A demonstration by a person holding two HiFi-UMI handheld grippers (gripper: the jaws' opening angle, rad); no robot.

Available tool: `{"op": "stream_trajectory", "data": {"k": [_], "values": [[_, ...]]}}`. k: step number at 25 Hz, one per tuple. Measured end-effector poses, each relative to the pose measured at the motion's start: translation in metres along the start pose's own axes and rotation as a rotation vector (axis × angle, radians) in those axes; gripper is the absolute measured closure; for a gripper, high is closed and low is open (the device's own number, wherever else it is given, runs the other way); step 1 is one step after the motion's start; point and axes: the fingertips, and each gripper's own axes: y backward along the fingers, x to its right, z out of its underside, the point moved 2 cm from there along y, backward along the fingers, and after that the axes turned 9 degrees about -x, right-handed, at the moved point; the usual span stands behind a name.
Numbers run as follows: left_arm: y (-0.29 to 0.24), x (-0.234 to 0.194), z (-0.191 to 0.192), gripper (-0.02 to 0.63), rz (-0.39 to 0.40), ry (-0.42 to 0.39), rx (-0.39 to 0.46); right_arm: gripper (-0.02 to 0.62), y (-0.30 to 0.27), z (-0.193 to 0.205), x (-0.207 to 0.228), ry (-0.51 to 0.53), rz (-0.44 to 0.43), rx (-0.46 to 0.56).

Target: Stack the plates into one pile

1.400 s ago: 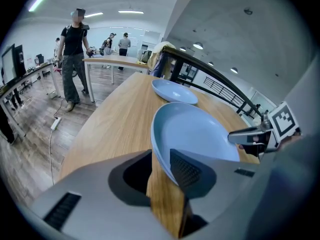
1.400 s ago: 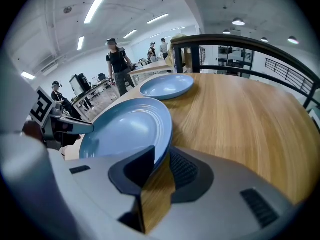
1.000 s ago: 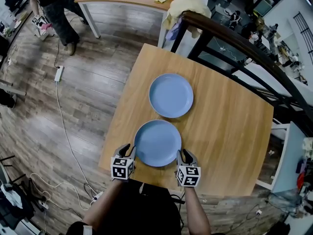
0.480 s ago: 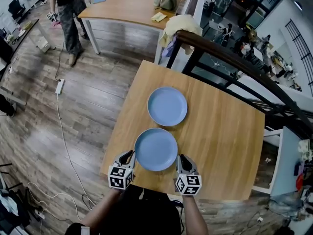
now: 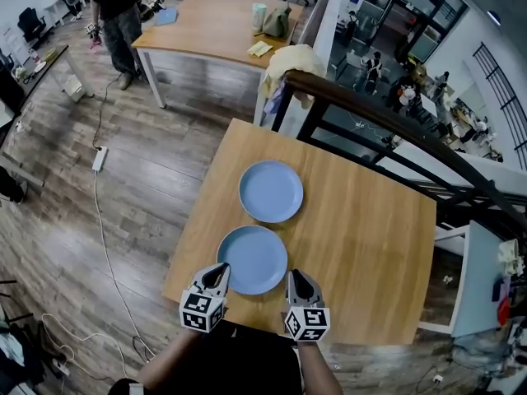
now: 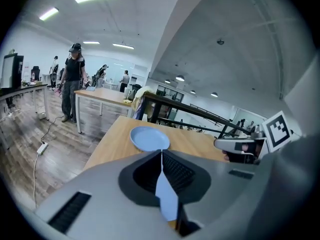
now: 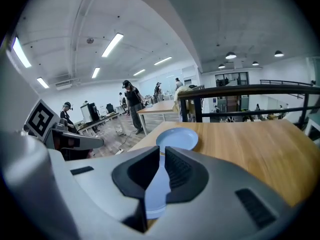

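Two blue plates are on the wooden table (image 5: 370, 237). The far plate (image 5: 271, 191) lies flat near the table's middle; it also shows as the far plate (image 6: 149, 138) and the far plate (image 7: 177, 138). The near plate (image 5: 253, 259) is held by its near rim from both sides. My left gripper (image 5: 221, 271) has just closed its jaws and is shut on the plate's left rim (image 6: 167, 196). My right gripper (image 5: 295, 276) is shut on the right rim (image 7: 157, 189). The near plate hangs a little above the table.
A dark railing (image 5: 370, 97) with a yellow cloth (image 5: 300, 60) runs behind the table. Beyond it stand another wooden table (image 5: 206, 23) and a person (image 5: 115, 6). A cable (image 5: 103, 220) lies on the floor at the left. The table's near edge is just under my grippers.
Both grippers have risen and tilted, taking the near plate's rim up with them. The left jaws have closed on it. The head view has pulled back and shows more of the room.
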Motion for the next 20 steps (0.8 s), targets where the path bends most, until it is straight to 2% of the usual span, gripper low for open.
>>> {"op": "stream_trajectory", "data": {"k": [12,20], "values": [[0.005,0.028,-0.038,0.578,-0.079,-0.029,0.092,0.545,0.008,-0.035,0.018,0.035,-0.05,0.061],[-0.003,0.017,-0.06,0.578,-0.13,-0.03,0.115,0.546,-0.01,-0.038,0.029,0.002,-0.08,0.06]]}}
